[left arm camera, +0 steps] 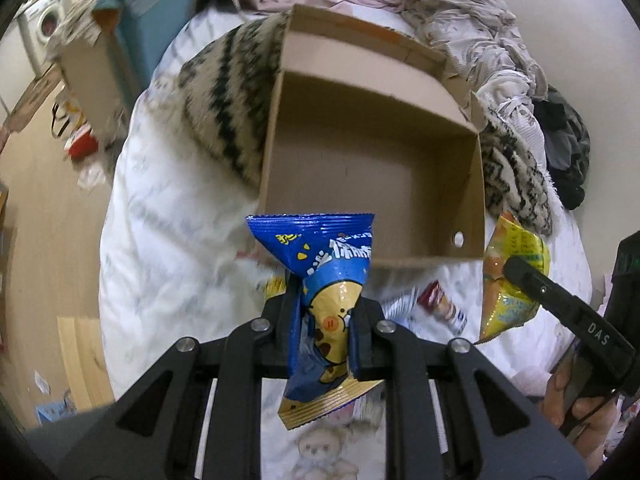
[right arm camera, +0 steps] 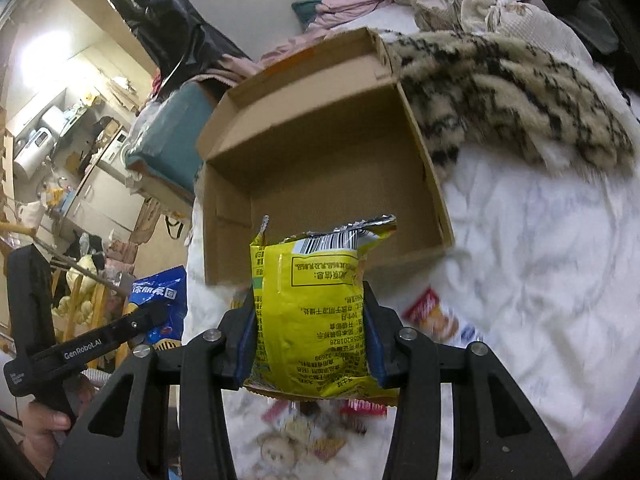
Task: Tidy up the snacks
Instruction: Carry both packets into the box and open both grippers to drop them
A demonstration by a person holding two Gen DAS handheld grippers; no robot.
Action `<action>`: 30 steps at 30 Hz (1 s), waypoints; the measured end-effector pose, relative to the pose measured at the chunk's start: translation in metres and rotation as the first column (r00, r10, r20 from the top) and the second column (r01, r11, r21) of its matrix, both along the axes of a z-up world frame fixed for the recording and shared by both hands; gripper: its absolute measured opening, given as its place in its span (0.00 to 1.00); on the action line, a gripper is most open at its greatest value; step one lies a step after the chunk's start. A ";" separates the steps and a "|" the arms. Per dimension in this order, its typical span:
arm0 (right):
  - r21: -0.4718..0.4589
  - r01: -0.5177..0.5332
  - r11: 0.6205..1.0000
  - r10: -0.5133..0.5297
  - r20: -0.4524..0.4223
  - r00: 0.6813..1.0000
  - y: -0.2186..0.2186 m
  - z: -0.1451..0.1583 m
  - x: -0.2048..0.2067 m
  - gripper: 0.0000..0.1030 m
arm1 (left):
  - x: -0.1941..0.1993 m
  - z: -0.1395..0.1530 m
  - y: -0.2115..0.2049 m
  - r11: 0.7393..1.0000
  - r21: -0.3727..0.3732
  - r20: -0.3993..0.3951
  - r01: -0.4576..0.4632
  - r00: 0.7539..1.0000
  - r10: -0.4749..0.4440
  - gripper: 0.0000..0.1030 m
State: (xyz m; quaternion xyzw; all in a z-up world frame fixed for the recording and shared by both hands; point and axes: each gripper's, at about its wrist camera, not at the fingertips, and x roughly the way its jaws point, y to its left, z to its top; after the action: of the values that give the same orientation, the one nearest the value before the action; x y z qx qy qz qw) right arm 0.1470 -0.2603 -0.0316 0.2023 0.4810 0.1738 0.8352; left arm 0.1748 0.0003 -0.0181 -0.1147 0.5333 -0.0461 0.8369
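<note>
My left gripper [left arm camera: 323, 320] is shut on a blue and yellow snack bag [left arm camera: 320, 264] and holds it up just before the near wall of an open cardboard box [left arm camera: 476, 184] on the bed. My right gripper [right arm camera: 310, 320] is shut on a yellow snack bag [right arm camera: 312, 304], held in front of the same box [right arm camera: 432, 200]. The box looks empty inside. The yellow bag also shows at the right of the left wrist view [left arm camera: 508, 280], and the blue bag at the left of the right wrist view [right arm camera: 160, 296].
A red and white snack packet [left arm camera: 442, 304] lies on the white bedsheet [left arm camera: 168, 220] below the box; it also shows in the right wrist view [right arm camera: 432, 314]. A striped fuzzy blanket [right arm camera: 512, 92] and piled clothes [left arm camera: 460, 12] lie behind the box. More packets [right arm camera: 360, 406] lie under my right gripper.
</note>
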 end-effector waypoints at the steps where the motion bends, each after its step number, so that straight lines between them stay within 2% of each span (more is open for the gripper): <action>1: 0.000 0.002 1.000 -0.002 0.005 1.000 -0.001 0.001 0.007 0.45 | 0.007 -0.001 -0.003 1.000 0.008 0.006 0.008 1.000 -0.008 0.15; 10: -0.048 0.029 0.998 -0.028 0.029 0.999 -0.003 -0.013 0.075 0.45 | 0.071 -0.016 -0.022 0.996 0.076 0.050 0.051 0.997 -0.055 0.15; 14: -0.068 0.038 0.997 -0.036 0.023 0.999 -0.001 -0.027 0.090 0.45 | 0.085 -0.033 -0.021 0.999 0.026 0.055 0.046 0.997 -0.048 0.15; 21: -0.110 0.014 0.994 -0.015 -0.005 1.000 0.008 -0.052 0.098 0.45 | 0.089 -0.062 -0.030 0.993 0.093 0.045 0.069 0.996 -0.073 0.15; 25: -0.140 0.008 0.990 -0.010 -0.009 1.000 0.009 -0.058 0.098 0.45 | 0.088 -0.064 -0.027 0.993 0.100 0.055 0.058 0.996 -0.064 0.15; 30: -0.125 0.021 0.992 -0.024 -0.018 1.000 0.007 -0.061 0.101 0.45 | 0.088 -0.065 -0.024 0.994 0.101 0.054 0.043 0.997 -0.049 0.16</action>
State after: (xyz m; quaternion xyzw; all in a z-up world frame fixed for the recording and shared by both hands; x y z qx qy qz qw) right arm 0.2476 -0.2535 -0.0923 0.1569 0.4966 0.1321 0.8434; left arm 0.2633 -0.0234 -0.0828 -0.0591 0.5137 -0.0417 0.8549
